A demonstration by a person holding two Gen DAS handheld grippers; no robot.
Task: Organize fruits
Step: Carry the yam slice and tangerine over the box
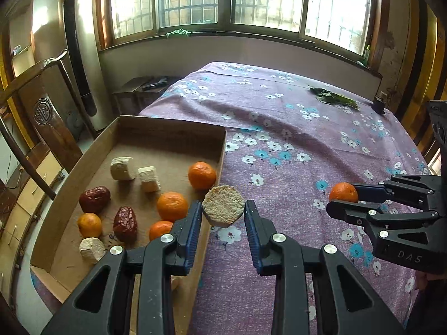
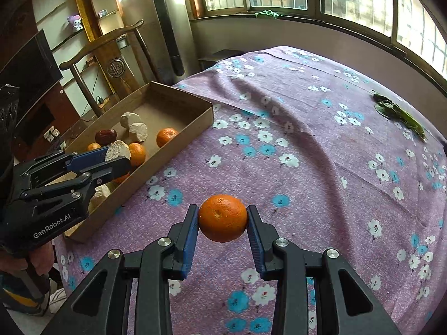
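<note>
- My right claw (image 2: 222,219) is closed on a mandarin (image 2: 223,218), pinched at its widest part between the two blue pads. It hangs above the flowered bedspread (image 2: 307,128), well apart from the cardboard box (image 2: 178,139).
- My left claw (image 1: 223,210) grips a pale hexagonal cake (image 1: 223,208) right over the box's near wall (image 1: 212,223), seemingly not touching it.
- The mandarin is round and smooth-skinned; I judge that a jolt could roll it out of the pads onto the bed.
- Squeezing harder to prevent that could bruise or split it.
- The cake looks crumbly, so too tight a grip may break it.
- Released here, it could catch the wall and tip outside.
- The box already holds mandarins (image 1: 201,175), red dates (image 1: 94,198) and more cakes (image 1: 123,168); a careless drop could knock them about.
- Both claws head for the same box, so they might collide.
</note>
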